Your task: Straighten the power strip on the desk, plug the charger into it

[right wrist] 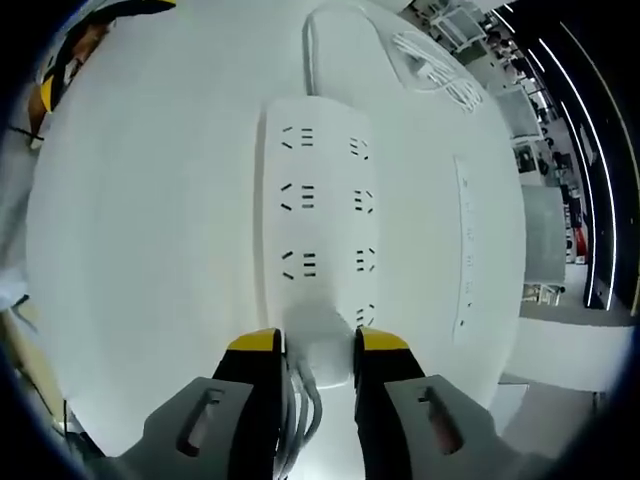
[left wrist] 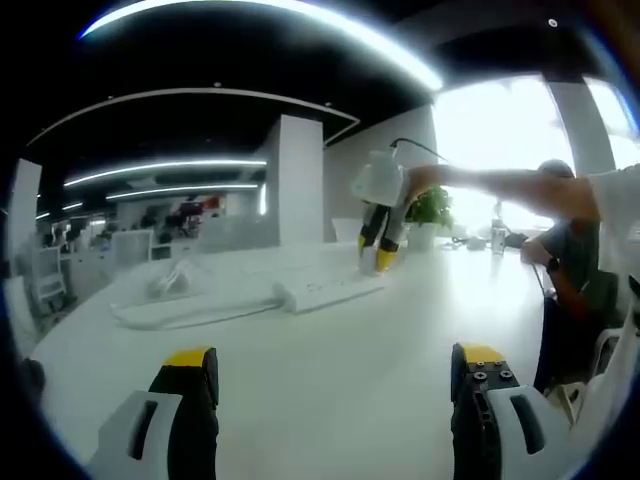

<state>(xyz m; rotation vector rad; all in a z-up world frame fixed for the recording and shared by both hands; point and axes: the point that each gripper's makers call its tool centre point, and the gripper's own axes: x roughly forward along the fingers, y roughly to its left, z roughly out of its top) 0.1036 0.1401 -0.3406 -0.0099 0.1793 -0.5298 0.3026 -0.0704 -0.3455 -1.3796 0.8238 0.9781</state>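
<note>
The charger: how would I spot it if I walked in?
Find the white desk, then the long white power strip lying on it. The charger is the small white block at the strip's near end, pinched in the right claw, cable trailing, unlike the flat empty sockets beyond.

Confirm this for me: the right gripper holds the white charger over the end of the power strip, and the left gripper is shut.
Not quite. The left gripper is open: in the left gripper view its jaws stand wide apart with nothing between them. The rest holds: in the right gripper view the right gripper holds the white charger over the end of the power strip.
</note>
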